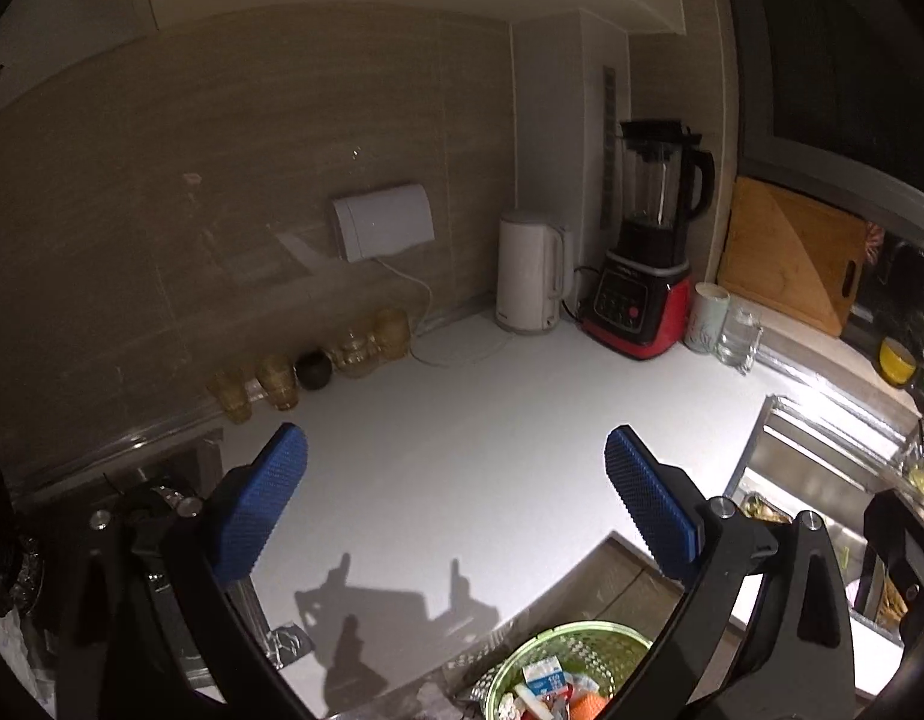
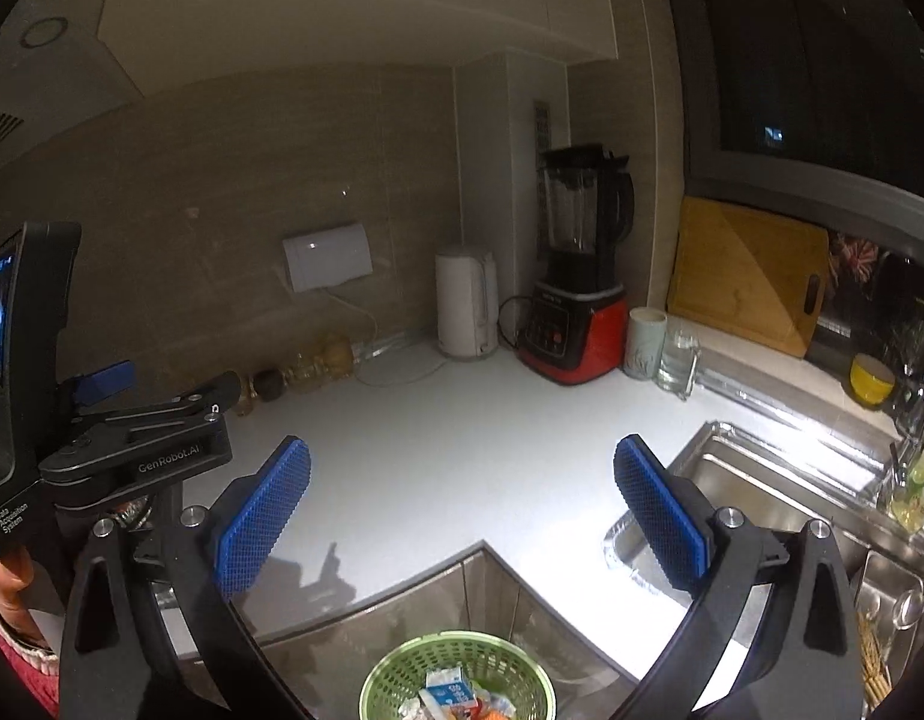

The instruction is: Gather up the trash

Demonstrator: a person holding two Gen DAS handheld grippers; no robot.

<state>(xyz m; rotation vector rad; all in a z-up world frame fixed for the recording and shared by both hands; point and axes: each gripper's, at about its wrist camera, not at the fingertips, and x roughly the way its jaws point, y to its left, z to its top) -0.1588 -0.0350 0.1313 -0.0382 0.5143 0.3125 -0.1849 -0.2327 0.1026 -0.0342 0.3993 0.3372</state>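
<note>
Both your left gripper [image 1: 456,498] and right gripper [image 2: 462,507] stand wide and empty; the light, crushable trash sits in the green basket [image 2: 402,669] below; pinch carton edges gently.

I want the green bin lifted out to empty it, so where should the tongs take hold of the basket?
Grip the green basket by its top rim, coming straight down from above. It stands upright on the floor below the counter edge, its mesh wall is thin enough to pinch, and the rim is bare while trash fills the middle. Both tongs, right and left, are open and empty.
</note>
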